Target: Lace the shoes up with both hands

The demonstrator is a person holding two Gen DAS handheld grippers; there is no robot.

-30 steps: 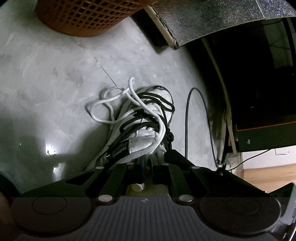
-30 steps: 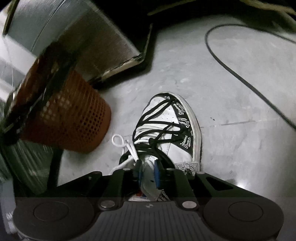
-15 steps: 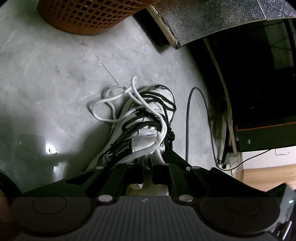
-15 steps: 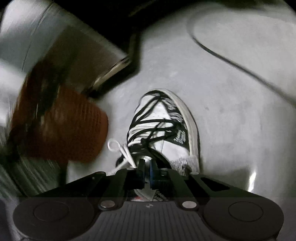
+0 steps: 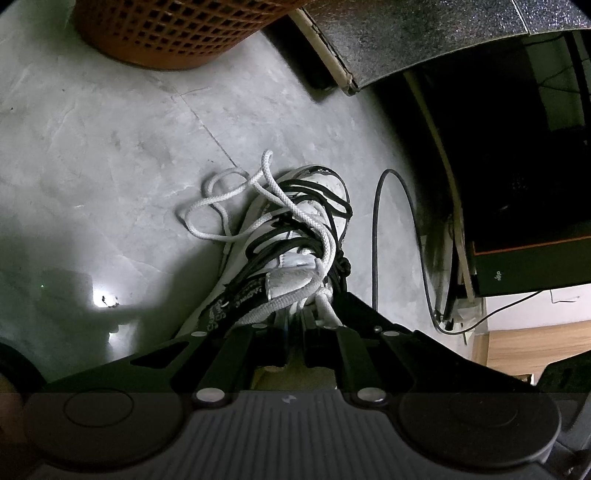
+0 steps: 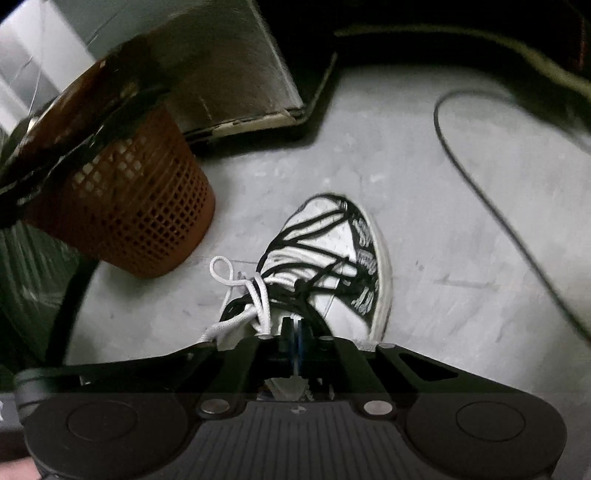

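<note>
A white and black sneaker [image 5: 325,182] stands on the grey floor, laced with black laces and a thick white lace [image 5: 291,206]. My left gripper [image 5: 295,325] sits at the shoe's collar, shut on strands of the white lace, which loops off to the shoe's left. In the right wrist view the sneaker [image 6: 340,240] points away from me, with the white lace [image 6: 258,291] bunched on its left side. My right gripper [image 6: 294,326] is over the tongue, its blue pads pressed together on a black lace [image 6: 314,310] that curves into the tips.
A brown mesh basket [image 6: 140,206] stands left of the shoe, and the same basket [image 5: 177,33] shows at the top of the left wrist view. A dark panel [image 6: 236,74] leans behind it. A black cable [image 5: 375,229] lies on the floor right of the shoe.
The right gripper's jaws have come together over the tongue, and that gripper has rolled and shifted slightly. The left gripper has stayed put on the white lace.
</note>
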